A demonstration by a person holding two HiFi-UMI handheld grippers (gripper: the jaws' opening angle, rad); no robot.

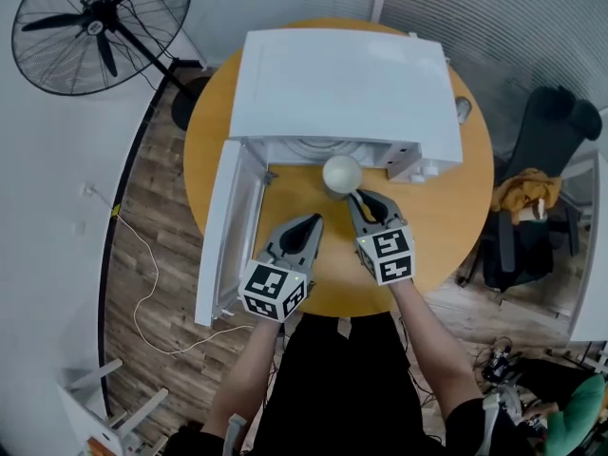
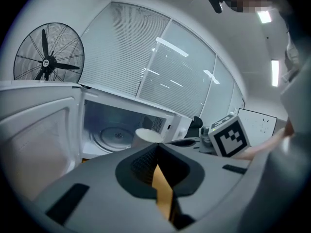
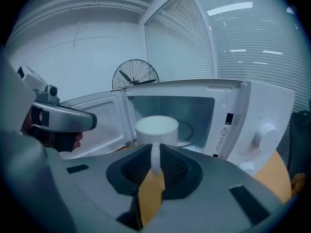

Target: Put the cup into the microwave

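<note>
A white microwave (image 1: 342, 84) stands on a round wooden table (image 1: 446, 226), its door (image 1: 228, 226) swung open to the left. My right gripper (image 1: 356, 196) is shut on the handle of a white cup (image 1: 342, 173), which it holds upright just in front of the oven's opening. In the right gripper view the cup (image 3: 156, 126) sits at the jaw tips with the cavity (image 3: 194, 115) behind it. My left gripper (image 1: 316, 218) is beside the right one, shut and empty. Past its tips, in the left gripper view, are the cup (image 2: 148, 136) and the glass turntable (image 2: 114, 136).
A black standing fan (image 1: 100, 27) is on the floor at the far left, with a thin cable (image 1: 142, 293) trailing over the wood floor. A dark chair (image 1: 551, 131) with an orange cloth (image 1: 522, 193) stands right of the table. The microwave's knob (image 3: 266, 132) is on its right panel.
</note>
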